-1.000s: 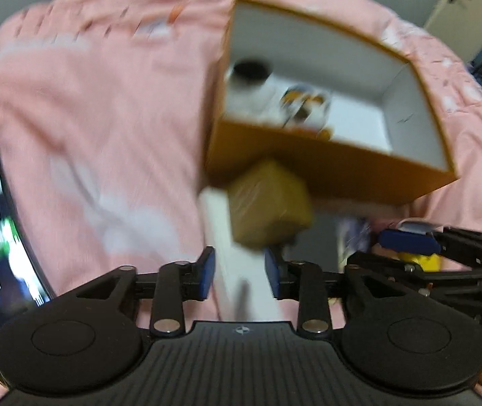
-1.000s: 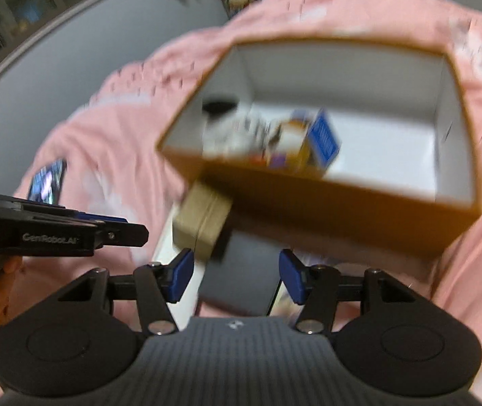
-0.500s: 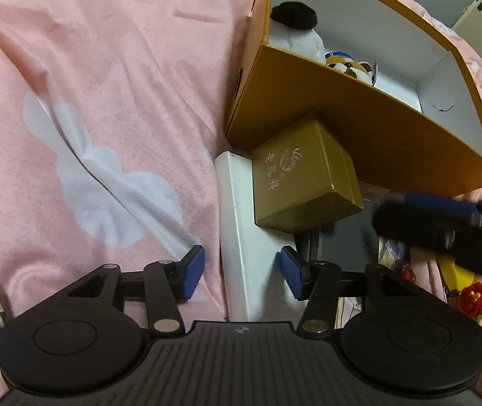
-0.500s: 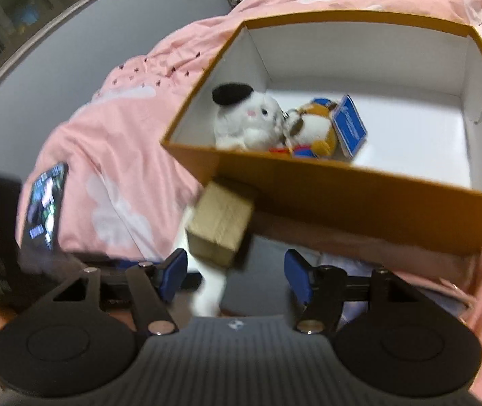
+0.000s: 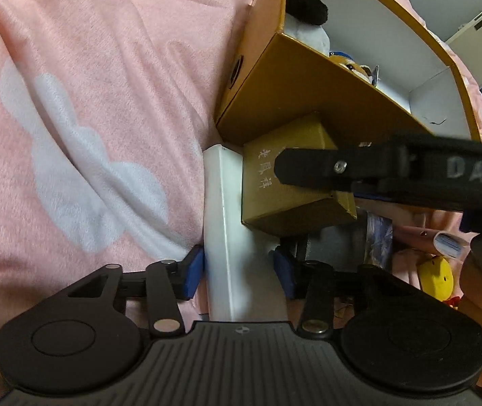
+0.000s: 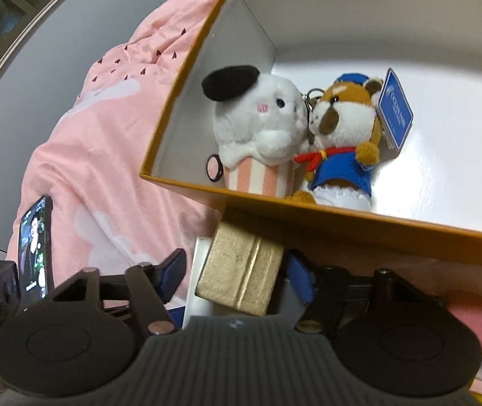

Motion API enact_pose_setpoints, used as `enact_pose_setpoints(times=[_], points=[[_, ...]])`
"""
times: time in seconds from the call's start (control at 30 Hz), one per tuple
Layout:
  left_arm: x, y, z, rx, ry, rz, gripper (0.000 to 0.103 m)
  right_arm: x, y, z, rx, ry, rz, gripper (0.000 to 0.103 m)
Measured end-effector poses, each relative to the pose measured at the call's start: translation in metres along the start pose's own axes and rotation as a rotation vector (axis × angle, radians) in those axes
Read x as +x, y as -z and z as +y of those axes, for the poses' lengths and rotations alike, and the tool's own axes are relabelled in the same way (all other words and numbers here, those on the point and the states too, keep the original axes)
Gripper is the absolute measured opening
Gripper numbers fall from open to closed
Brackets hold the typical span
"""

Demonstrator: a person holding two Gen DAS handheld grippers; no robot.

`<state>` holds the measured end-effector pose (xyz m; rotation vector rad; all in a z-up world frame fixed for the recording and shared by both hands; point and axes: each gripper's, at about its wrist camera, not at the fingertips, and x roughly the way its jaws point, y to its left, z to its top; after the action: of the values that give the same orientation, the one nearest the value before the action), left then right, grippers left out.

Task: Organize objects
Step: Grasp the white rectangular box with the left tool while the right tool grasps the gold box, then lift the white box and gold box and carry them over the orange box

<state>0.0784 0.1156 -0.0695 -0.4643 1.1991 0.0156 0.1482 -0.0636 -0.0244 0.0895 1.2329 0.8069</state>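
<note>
A small gold box (image 5: 291,176) (image 6: 241,274) rests on a long white box (image 5: 227,243) in front of an open orange box (image 5: 308,88) (image 6: 342,216). Inside the orange box lie a white plush (image 6: 261,135) and a brown plush in blue (image 6: 342,138). My left gripper (image 5: 239,270) is open with its pads either side of the white box. My right gripper (image 6: 237,272) is open around the gold box, pads at its two sides; I cannot tell if they touch it. In the left wrist view the right gripper's finger (image 5: 342,169) crosses over the gold box.
Everything lies on a pink blanket (image 5: 88,118). A lit phone (image 6: 34,247) lies on it to the left. A dark flat item (image 5: 329,240) and a yellow toy (image 5: 437,270) sit right of the white box, near a hand.
Both grippers have moved forward and down. The left one now straddles the white box. The right one has come around the gold box.
</note>
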Motion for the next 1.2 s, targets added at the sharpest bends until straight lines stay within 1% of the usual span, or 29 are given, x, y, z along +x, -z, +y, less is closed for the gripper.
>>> enact_pose_setpoints(times=[0.03,0.1,0.27,0.4,0.47,0.57,0.6,0.73,0.83,0.9,0.97,1.0,1.03,1.1,1.13,1.17,1.2], points=[[-0.001,0.000,0.000,-0.002,-0.001,-0.002,0.049,-0.001,0.001,0.000,-0.004,0.003,0.000,0.053],[-0.004,-0.003,-0.001,-0.009,-0.003,-0.008,0.048,-0.004,0.004,-0.001,-0.013,-0.004,-0.001,0.052],[-0.009,0.002,-0.001,-0.005,-0.008,-0.015,0.047,-0.014,0.013,-0.001,-0.026,-0.013,-0.009,0.051],[-0.001,0.004,-0.003,-0.022,-0.010,-0.016,0.053,-0.034,0.021,0.000,-0.052,-0.009,-0.056,0.051],[0.001,0.006,-0.003,-0.029,-0.010,-0.021,0.053,-0.043,0.025,0.002,-0.066,0.011,-0.081,0.051],[-0.002,0.012,-0.005,-0.027,-0.013,-0.047,0.049,-0.055,0.031,0.001,-0.084,0.072,-0.120,0.050],[-0.005,0.014,-0.004,-0.031,-0.011,-0.055,0.045,-0.060,0.033,-0.001,-0.079,0.081,-0.131,0.049],[-0.019,0.024,-0.008,-0.019,-0.024,-0.088,0.036,-0.075,0.043,-0.014,-0.061,0.077,-0.147,0.048],[-0.033,0.031,-0.017,0.010,-0.038,-0.110,0.033,-0.082,0.052,-0.019,-0.061,0.103,-0.149,0.048],[-0.045,0.036,-0.022,0.029,-0.033,-0.129,0.032,-0.086,0.058,-0.023,-0.061,0.119,-0.139,0.048],[-0.057,0.039,-0.024,0.045,-0.036,-0.146,0.031,-0.088,0.065,-0.026,-0.062,0.141,-0.109,0.048],[-0.063,0.041,-0.025,0.050,-0.038,-0.152,0.031,-0.087,0.068,-0.029,-0.064,0.155,-0.082,0.048],[-0.064,0.031,-0.030,0.052,-0.035,-0.155,0.031,-0.084,0.071,-0.031,-0.065,0.172,-0.048,0.048],[-0.077,0.029,-0.031,0.054,-0.018,-0.167,0.031,-0.078,0.079,-0.037,-0.063,0.200,0.007,0.048],[-0.082,0.029,-0.032,0.056,-0.006,-0.174,0.031,-0.074,0.083,-0.040,-0.059,0.207,0.038,0.048],[-0.080,0.024,-0.042,0.060,0.003,-0.181,0.031,-0.071,0.087,-0.045,-0.048,0.209,0.069,0.048],[-0.085,0.023,-0.044,0.067,0.012,-0.188,0.031,-0.068,0.090,-0.049,-0.040,0.204,0.084,0.047]])
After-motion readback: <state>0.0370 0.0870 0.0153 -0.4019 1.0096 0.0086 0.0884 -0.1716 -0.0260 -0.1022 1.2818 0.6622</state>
